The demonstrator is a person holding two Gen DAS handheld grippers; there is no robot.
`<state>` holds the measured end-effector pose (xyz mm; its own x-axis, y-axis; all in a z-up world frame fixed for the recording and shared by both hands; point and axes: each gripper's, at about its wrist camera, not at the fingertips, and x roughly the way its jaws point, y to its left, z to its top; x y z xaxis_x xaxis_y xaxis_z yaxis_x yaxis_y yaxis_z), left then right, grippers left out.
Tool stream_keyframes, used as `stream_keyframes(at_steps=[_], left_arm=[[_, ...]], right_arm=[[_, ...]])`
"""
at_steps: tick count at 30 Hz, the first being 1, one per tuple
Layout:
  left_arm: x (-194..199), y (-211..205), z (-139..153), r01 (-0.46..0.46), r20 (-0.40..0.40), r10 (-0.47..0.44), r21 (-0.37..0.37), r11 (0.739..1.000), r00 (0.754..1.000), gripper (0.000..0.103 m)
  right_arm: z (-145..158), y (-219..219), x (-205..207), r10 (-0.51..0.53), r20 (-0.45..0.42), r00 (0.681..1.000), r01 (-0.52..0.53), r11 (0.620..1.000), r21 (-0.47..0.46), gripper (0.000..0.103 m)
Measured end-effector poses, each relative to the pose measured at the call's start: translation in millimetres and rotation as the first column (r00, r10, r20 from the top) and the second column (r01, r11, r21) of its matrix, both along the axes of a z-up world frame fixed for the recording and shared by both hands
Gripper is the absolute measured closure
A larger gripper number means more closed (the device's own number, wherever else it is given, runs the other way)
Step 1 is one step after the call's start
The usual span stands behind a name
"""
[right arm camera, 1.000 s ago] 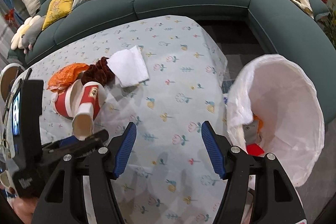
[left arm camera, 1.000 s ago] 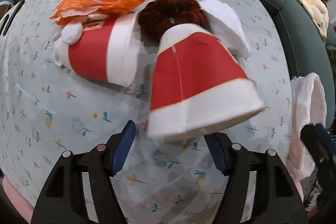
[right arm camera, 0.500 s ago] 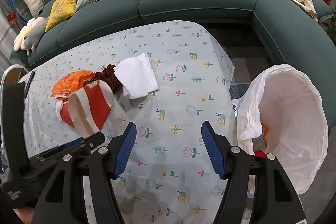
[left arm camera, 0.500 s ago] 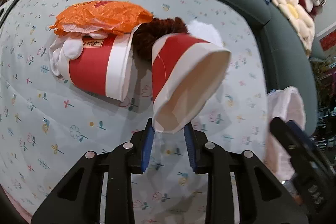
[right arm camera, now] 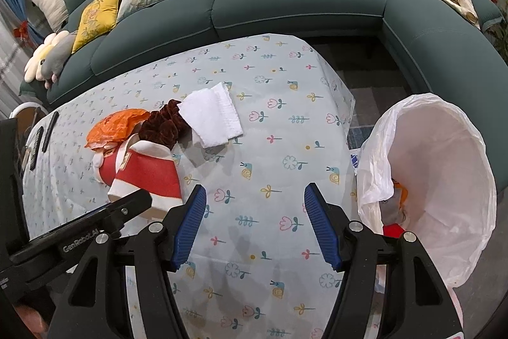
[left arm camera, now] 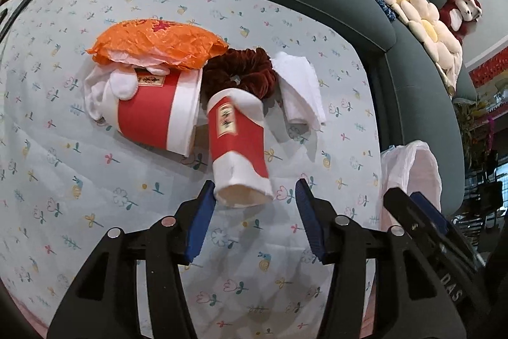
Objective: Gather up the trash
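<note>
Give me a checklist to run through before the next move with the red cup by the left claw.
1. Left claw grip on the red cup: not ok. The jaws are opening; the cup's rim is between them, and the right pad is clear of it.
2. Cup resting on the table: cannot tell.
3. Right claw free: ok. It is open and empty.
4. Trash bag mouth open: ok. It stands beside the table's edge.
5. Other trash collected: not ok. The second cup, orange wrapper and white napkin lie on the table.
</note>
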<state>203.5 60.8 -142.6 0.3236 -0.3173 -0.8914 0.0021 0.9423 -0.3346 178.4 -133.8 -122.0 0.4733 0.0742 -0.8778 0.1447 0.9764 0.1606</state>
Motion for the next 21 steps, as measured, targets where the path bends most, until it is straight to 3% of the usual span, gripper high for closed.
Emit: stream_keyframes(at_steps=[8, 17, 21], left_arm=[[-25.7, 26.9, -4.4, -0.036, -0.022, 0.036, 0.006, 0.999, 0.999, 0.049], [-37.1, 32.1, -16.2, -0.030, 0.008, 0.029, 0.142, 0.989, 1.000, 0.045], [-29.4, 30.9, -25.1, -0.033, 0.010, 0.032, 0.128, 0.991, 0.999, 0.045]], right_arm=[[-2.6, 3.5, -9.6, 0.001, -0.004, 1.000, -0.001, 1.000, 0.015, 0.041], [-10.7, 10.6, -27.3, 0.008, -0.026, 1.000, -0.008, 1.000, 0.022, 0.041], [-9.8, 11.7, -27.4, 0.012, -0.022, 1.000, -0.012, 1.000, 0.016, 0.041]])
